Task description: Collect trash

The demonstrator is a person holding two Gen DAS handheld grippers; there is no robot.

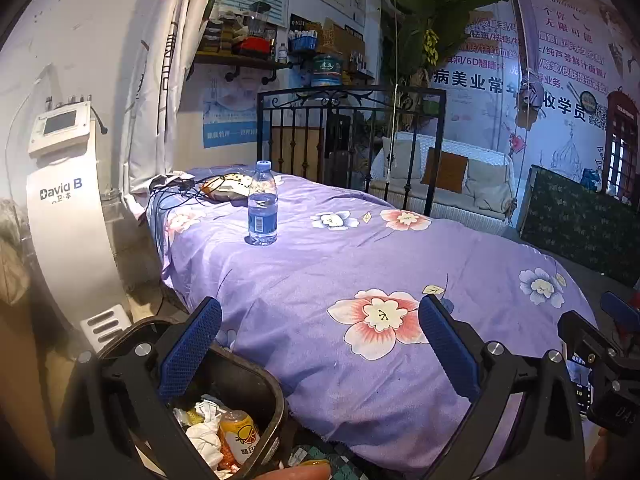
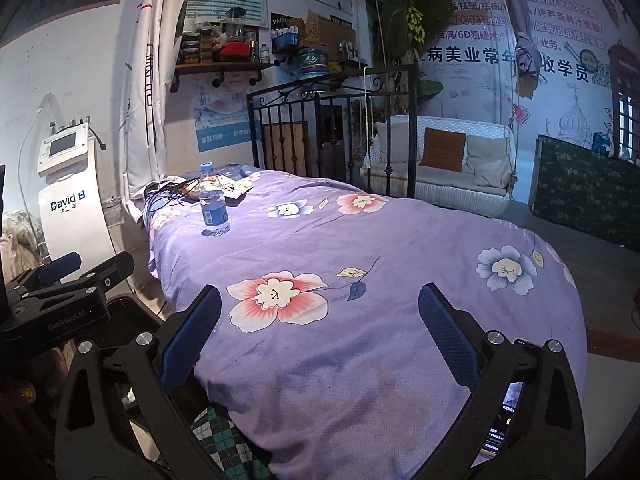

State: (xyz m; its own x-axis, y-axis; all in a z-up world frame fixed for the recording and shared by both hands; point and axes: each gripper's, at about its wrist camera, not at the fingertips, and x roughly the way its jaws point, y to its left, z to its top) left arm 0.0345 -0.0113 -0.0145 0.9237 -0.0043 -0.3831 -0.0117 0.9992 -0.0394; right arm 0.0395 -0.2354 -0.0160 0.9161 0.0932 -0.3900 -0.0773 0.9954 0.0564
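Both claws, left claw (image 1: 320, 344) and right claw (image 2: 320, 340), released and empty over purple floral bedspread (image 1: 360, 260); water bottle (image 1: 263, 204) upright far end, trash bin (image 1: 256, 396) lower left holds wrappers.

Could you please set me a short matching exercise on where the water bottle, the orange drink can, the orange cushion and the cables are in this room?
Things:
1. water bottle
2. orange drink can
3. orange cushion
4. cables

Places:
A. in the trash bin
B. on the white sofa
C. upright on the bedspread
D. lying at the bed's far corner

Pairs: 1-C, 2-A, 3-B, 4-D
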